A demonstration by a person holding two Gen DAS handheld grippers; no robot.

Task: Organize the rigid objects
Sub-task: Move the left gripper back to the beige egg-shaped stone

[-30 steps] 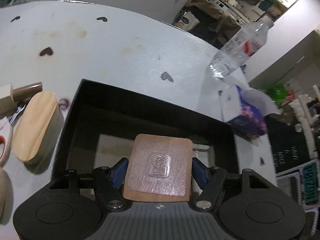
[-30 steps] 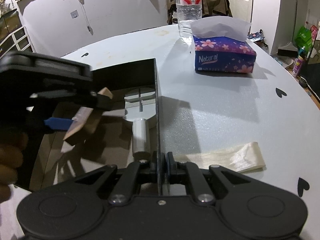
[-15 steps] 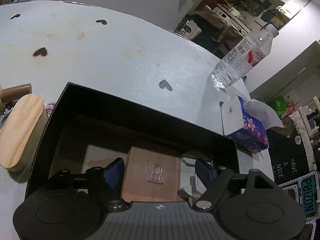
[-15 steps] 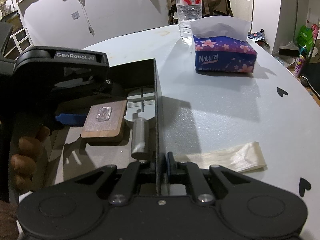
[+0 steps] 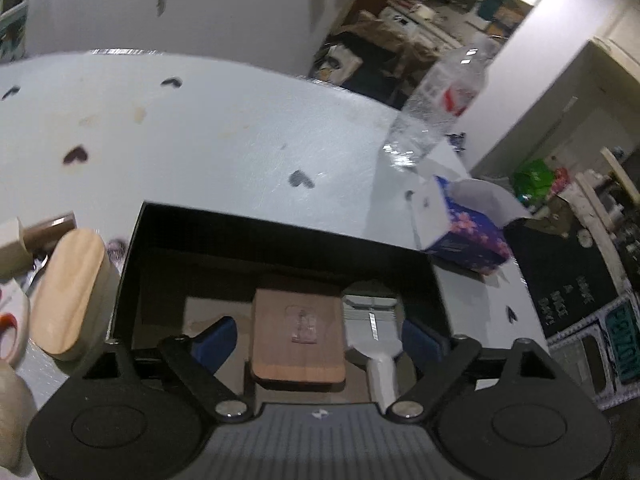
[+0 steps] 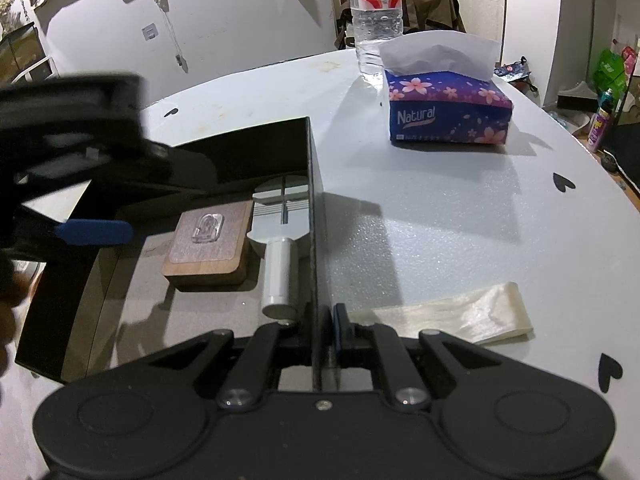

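The left gripper is hovering with fingers spread over the block lying in the box; the right gripper is pinching the box's wall.

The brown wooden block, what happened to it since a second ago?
The left gripper lowered the brown wooden block into the black box, let go with jaws open, and is pulling away. The right gripper stays clamped on the box wall; the grey tool hasn't moved.
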